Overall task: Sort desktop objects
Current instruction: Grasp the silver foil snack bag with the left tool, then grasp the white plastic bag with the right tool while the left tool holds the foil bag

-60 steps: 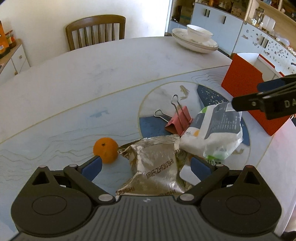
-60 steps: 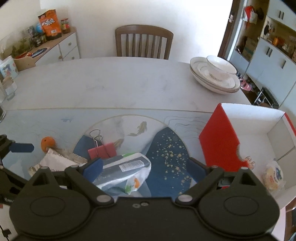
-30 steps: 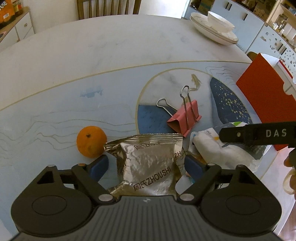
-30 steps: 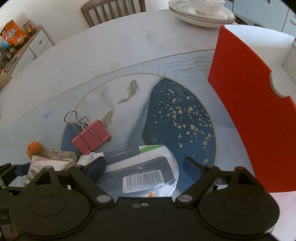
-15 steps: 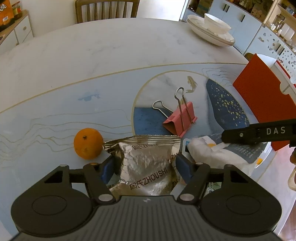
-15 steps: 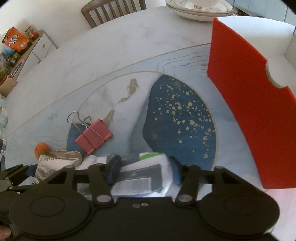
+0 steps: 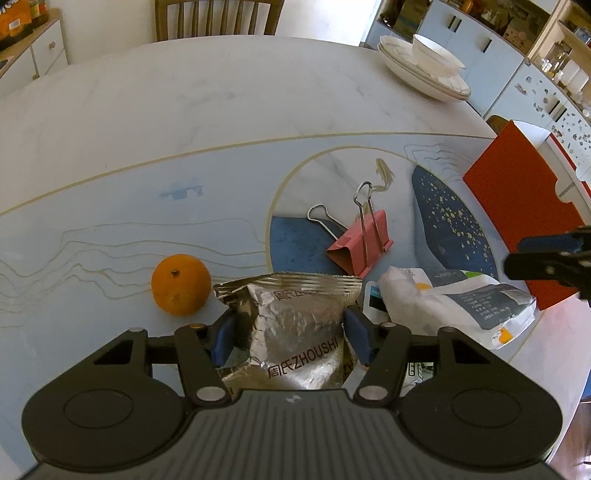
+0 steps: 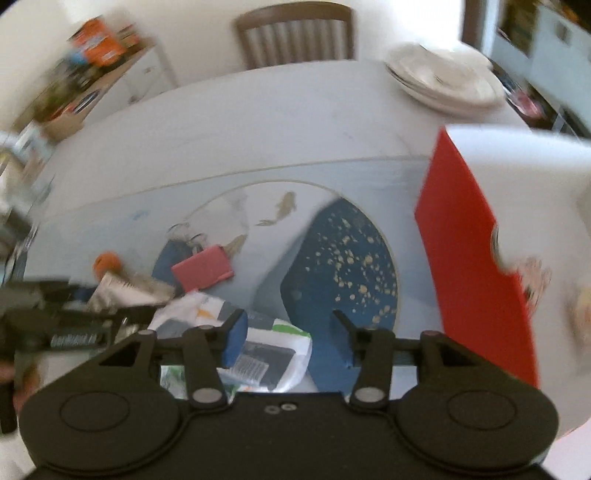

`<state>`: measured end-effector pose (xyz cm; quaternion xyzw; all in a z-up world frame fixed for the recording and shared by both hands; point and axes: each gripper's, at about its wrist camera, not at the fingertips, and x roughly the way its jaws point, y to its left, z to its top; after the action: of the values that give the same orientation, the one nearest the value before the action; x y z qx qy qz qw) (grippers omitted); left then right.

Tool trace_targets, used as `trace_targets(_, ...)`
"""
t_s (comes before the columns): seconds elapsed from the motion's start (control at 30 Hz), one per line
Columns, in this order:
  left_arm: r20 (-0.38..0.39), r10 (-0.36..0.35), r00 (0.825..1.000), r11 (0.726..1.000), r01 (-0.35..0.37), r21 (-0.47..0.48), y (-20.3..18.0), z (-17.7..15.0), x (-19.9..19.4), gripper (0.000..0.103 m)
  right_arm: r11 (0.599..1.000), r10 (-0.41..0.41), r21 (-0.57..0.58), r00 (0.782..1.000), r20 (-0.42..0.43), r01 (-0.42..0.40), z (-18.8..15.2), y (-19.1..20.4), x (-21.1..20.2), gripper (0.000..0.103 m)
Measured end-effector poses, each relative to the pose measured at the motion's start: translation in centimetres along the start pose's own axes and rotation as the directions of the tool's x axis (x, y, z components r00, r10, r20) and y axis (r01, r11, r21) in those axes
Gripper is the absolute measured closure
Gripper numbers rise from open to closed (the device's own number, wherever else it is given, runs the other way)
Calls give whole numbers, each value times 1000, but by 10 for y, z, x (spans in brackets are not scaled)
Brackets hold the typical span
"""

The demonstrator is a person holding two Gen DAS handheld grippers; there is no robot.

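Note:
My left gripper point(image 7: 289, 336) has its jaws closing on a crumpled silver snack packet point(image 7: 299, 325), and both blue pads press its sides. An orange point(image 7: 181, 284) lies just left of it, and a pink binder clip point(image 7: 360, 251) lies beyond. A white tissue packet point(image 7: 461, 306) rests on the table to the right. In the blurred right wrist view my right gripper point(image 8: 290, 339) hangs over that packet point(image 8: 266, 354) with its jaws opening. The left pad overlaps the packet, while the right pad stands clear of it over the blue mat.
A red and white open box point(image 8: 472, 258) stands at the right table edge, holding a few items. Stacked white plates with a bowl point(image 7: 424, 70) sit at the far right. A wooden chair point(image 7: 218, 16) is behind the table, and a cabinet stands at the left.
My left jaws closed in on the silver packet and squeezed it narrower. My right jaws closed over the white packet, then the right gripper rose and rolled, and the packet stays on the table.

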<state>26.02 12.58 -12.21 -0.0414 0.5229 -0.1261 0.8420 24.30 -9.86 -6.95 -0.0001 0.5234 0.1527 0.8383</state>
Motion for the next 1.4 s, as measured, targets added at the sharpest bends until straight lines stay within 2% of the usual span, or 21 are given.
trace_targets(0.03,-2,-2,1000,1000,2,-2,0,0,0,43,1000,-4,-28,1000,5,4,0,2,-3,39)
trace_targets(0.07,-4,-3,1000,1000,3,-4,1,1,0,43,998,-4,-61,1000,10,5,0,4,-7,35)
trace_targets(0.23,-7,-6,1000,1000,6,-1,1,1,0,43,992,-5,-123,1000,0,5,-1,11,-12,33)
trace_targets(0.47,-8,-8,1000,1000,8,0,3,2,1,43,1000,24,13,999,-25,-24,-3,10,-16,29)
trace_targets(0.57,-7,-13,1000,1000,13,1,3,2,1,43,999,41,36,999,-22,-40,-5,10,-21,29)
trace_targets(0.7,-6,-15,1000,1000,15,5,3,1,1,43,997,25,71,999,-33,-23,-9,7,-24,29)
trace_targets(0.83,-5,-19,1000,1000,19,8,3,1,1,43,985,44,170,998,-39,-36,-13,3,-26,29)
trace_targets(1.03,-2,-27,1000,1000,27,14,4,0,1,43,945,86,322,995,-58,-62,-19,4,-25,29)
trace_targets(1.2,0,-30,1000,999,30,19,4,0,1,43,874,156,474,985,-68,-106,-23,7,-20,28)
trace_targets(1.4,3,-35,999,999,35,23,4,0,1,42,796,163,598,985,-61,-95,-21,6,-6,28)
